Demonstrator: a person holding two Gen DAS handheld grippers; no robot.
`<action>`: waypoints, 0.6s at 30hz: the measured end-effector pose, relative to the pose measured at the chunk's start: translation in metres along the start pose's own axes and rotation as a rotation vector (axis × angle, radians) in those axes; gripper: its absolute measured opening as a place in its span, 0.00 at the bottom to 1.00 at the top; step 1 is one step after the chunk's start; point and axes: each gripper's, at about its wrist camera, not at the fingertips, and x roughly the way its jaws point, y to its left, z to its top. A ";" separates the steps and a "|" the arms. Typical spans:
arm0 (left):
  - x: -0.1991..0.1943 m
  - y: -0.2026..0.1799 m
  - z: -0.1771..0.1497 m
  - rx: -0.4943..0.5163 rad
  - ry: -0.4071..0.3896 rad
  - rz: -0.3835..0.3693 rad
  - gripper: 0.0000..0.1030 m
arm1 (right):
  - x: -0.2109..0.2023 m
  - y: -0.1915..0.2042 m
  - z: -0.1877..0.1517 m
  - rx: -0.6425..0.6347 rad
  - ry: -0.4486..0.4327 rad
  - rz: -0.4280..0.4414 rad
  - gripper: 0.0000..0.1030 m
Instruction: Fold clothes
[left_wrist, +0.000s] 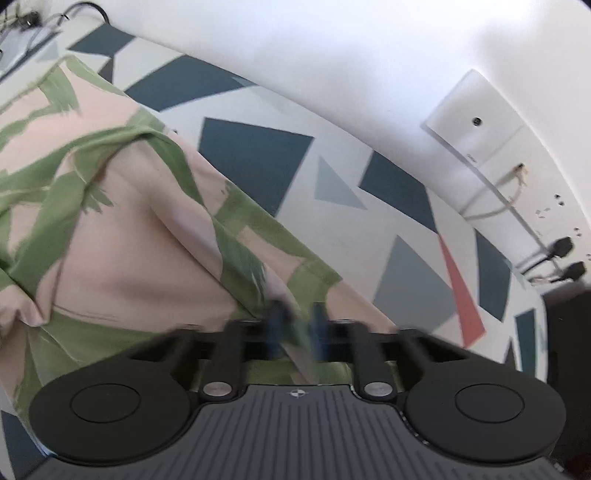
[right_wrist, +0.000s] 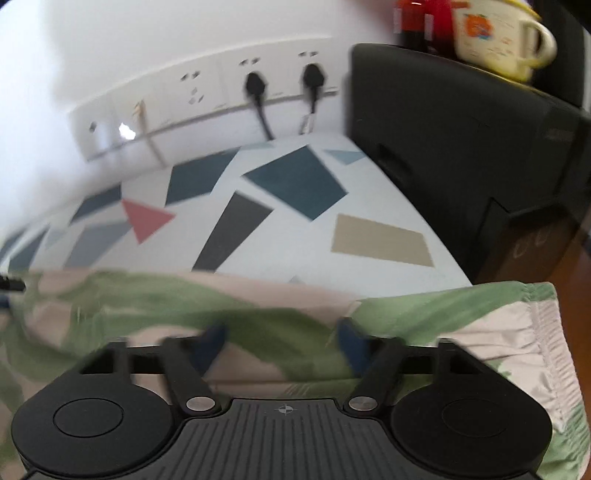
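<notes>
in the left wrist view, the left gripper (left_wrist: 297, 325) is pointing steeply down with its two blue-padded fingers drawn close together, pinching a fold of the pink satin garment with green brush-stroke leaves (left_wrist: 122, 236) between the pads; the picture is blurring here, but a strip of cloth is showing in the narrow gap. the garment is spreading away up and to the left of that gripper, bunching into soft ridges, and it is lying on the white tablecloth with blue, grey and red geometric patches (left_wrist: 258, 147), which is stretching ahead and to the right of the fingers. beyond the cloth, a white wall panel (left_wrist: 476, 122) is sitting far ahead to the right. in the right wrist view, the right gripper (right_wrist: 282, 341) is holding its blue pads apart, with the same garment (right_wrist: 424, 314) lying under and between them; whether the pads are pressing on it i cannot tell. the garment's gathered hem is running off to the right of this gripper. ahead, the patterned tablecloth (right_wrist: 295, 184) is reaching to white wall sockets with two black plugs (right_wrist: 280, 81), and a black box (right_wrist: 461, 129) is standing ahead to the right, carrying a cream mug (right_wrist: 495, 33).
</notes>
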 end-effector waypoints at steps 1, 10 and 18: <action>0.000 0.001 0.000 0.002 0.000 -0.021 0.08 | 0.000 -0.001 0.000 0.002 -0.003 0.010 0.16; -0.006 -0.016 0.019 0.085 -0.068 -0.089 0.06 | -0.001 -0.030 0.014 0.164 -0.105 0.016 0.00; 0.002 -0.034 0.028 0.193 -0.072 -0.084 0.07 | 0.008 -0.022 0.028 0.032 -0.044 0.068 0.31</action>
